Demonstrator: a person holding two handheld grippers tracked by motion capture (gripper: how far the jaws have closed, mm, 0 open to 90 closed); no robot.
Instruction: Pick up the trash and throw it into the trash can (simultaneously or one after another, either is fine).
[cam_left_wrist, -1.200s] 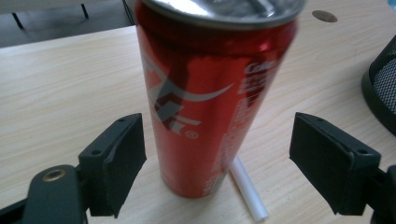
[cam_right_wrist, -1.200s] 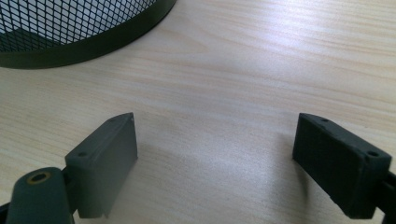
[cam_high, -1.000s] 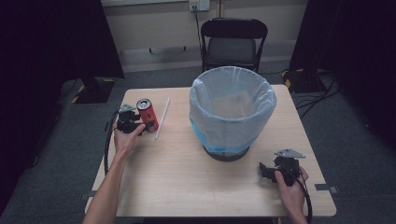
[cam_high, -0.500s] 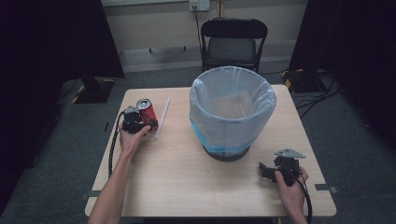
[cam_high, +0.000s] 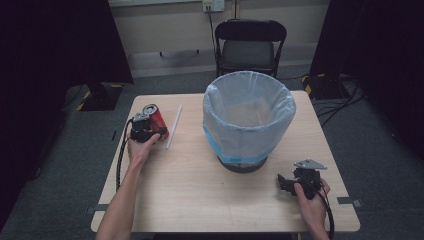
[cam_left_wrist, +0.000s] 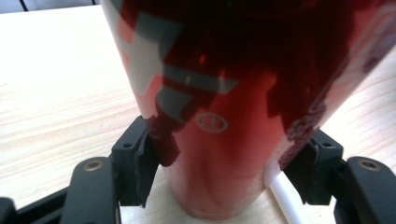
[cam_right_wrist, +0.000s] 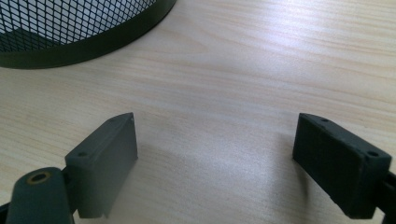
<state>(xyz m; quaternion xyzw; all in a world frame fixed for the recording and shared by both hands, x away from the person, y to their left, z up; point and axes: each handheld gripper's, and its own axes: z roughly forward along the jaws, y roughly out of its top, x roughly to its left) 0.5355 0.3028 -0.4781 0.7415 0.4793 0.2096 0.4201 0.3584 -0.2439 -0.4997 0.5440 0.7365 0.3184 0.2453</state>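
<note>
A red drink can (cam_high: 156, 120) stands upright on the left part of the wooden table (cam_high: 190, 185). My left gripper (cam_high: 145, 131) lies low on the table at the can's near side. Its jaws have just been closing with the can between them. In the left gripper view both pads (cam_left_wrist: 140, 170) sit against the lower wall of the red can (cam_left_wrist: 219, 140). A white straw (cam_high: 174, 126) lies just right of the can, and its end (cam_left_wrist: 290, 203) shows by the right jaw. My right gripper (cam_high: 286, 183) rests at the front right, open over bare wood (cam_right_wrist: 217, 140).
A black mesh waste basket with a pale plastic liner (cam_high: 248, 127) stands at the table's middle right; its base rim (cam_right_wrist: 93, 44) is just ahead of the right gripper. A black chair (cam_high: 250, 50) stands beyond the far edge. Cables trail from both grippers.
My left hand has slid a little toward the can, and its jaws have closed in around the can's base. The right hand and the basket have stayed where they were.
</note>
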